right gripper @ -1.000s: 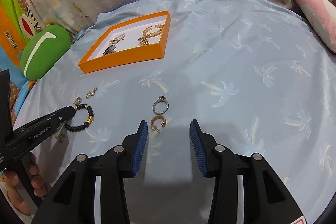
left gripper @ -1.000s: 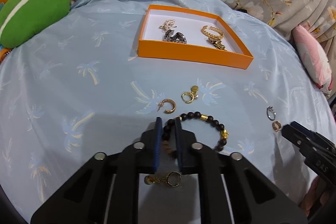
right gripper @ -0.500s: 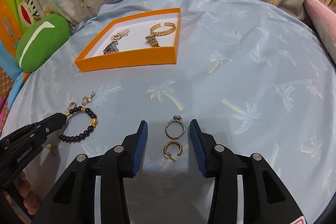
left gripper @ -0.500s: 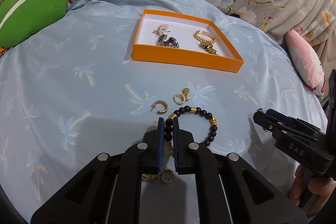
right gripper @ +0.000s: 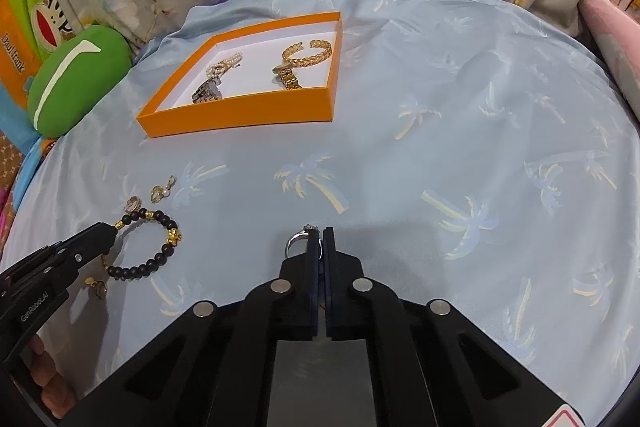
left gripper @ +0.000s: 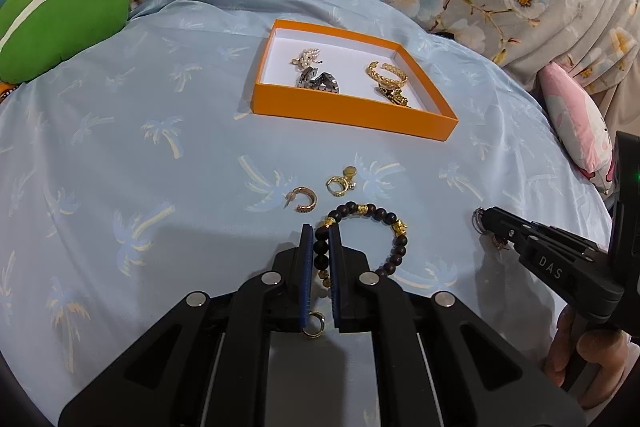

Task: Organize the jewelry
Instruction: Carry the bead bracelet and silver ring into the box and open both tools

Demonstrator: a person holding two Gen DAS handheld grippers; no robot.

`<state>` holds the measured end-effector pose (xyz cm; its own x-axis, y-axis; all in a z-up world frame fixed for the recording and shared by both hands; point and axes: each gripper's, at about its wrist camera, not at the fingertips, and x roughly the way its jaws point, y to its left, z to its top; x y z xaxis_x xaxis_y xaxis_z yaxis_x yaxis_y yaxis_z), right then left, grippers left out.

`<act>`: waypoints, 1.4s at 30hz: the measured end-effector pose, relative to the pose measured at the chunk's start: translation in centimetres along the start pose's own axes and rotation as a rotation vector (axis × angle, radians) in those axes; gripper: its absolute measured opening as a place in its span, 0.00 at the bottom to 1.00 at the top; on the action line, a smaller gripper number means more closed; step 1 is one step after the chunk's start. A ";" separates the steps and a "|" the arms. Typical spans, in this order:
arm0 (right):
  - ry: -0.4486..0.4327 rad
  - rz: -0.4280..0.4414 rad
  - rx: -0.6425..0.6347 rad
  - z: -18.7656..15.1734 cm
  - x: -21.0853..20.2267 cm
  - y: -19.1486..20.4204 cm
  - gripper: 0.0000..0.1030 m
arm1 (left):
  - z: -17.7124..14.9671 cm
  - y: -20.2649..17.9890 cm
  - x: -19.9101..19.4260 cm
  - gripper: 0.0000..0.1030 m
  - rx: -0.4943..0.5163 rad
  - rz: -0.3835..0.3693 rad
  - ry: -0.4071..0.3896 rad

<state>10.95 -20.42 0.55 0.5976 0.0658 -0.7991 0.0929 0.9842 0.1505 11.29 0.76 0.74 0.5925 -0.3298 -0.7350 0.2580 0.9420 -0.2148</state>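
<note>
My left gripper (left gripper: pixel 320 233) is shut on a black bead bracelet with gold beads (left gripper: pixel 386 223) that lies on the blue cloth; it also shows in the right wrist view (right gripper: pixel 160 247). My right gripper (right gripper: pixel 321 233) is shut on a silver ring (right gripper: pixel 298 239), whose stone sticks out at the left fingertip. The gold hoop earring that lay by the ring is hidden under the jaws. An orange tray (left gripper: pixel 348 115) (right gripper: pixel 240 117) farther back holds a gold bangle (left gripper: pixel 386 73), a gold chain, a silver watch band (left gripper: pixel 318 83) and a pearl piece.
Loose gold earrings (left gripper: pixel 302 199) (left gripper: pixel 340 183) lie on the cloth just beyond the bracelet, another (left gripper: pixel 314 325) under my left gripper. A green cushion (left gripper: pixel 56 15) sits far left, a pink pillow (left gripper: pixel 576 123) at right, floral fabric behind.
My right gripper moved forward over the ring and hoop earring and closed on the ring. My left gripper stayed shut on the bracelet and advanced slightly toward the tray.
</note>
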 end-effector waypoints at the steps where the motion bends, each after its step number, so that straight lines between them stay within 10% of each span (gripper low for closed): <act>1: 0.001 0.001 -0.002 0.0 0.0 0.0 0.01 | 0.0 0.0 0.0 0.06 0.001 0.001 -0.001; 8: 0.000 0.024 0.046 0.1 -0.4 -0.3 0.21 | -0.1 0.0 0.0 0.07 -0.005 0.006 0.007; 20: 0.001 -0.071 -0.069 -0.3 0.1 2.4 0.19 | -0.1 -0.1 0.0 0.07 -0.003 0.002 0.007; 42: -0.084 0.021 -0.025 1.5 -3.9 2.5 0.18 | 1.8 -1.2 -3.9 0.06 0.011 -0.050 -0.077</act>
<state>10.00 -18.47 4.90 0.6643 0.0733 -0.7439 0.0601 0.9867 0.1509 10.05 0.80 5.04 0.6354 -0.3806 -0.6719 0.2968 0.9236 -0.2425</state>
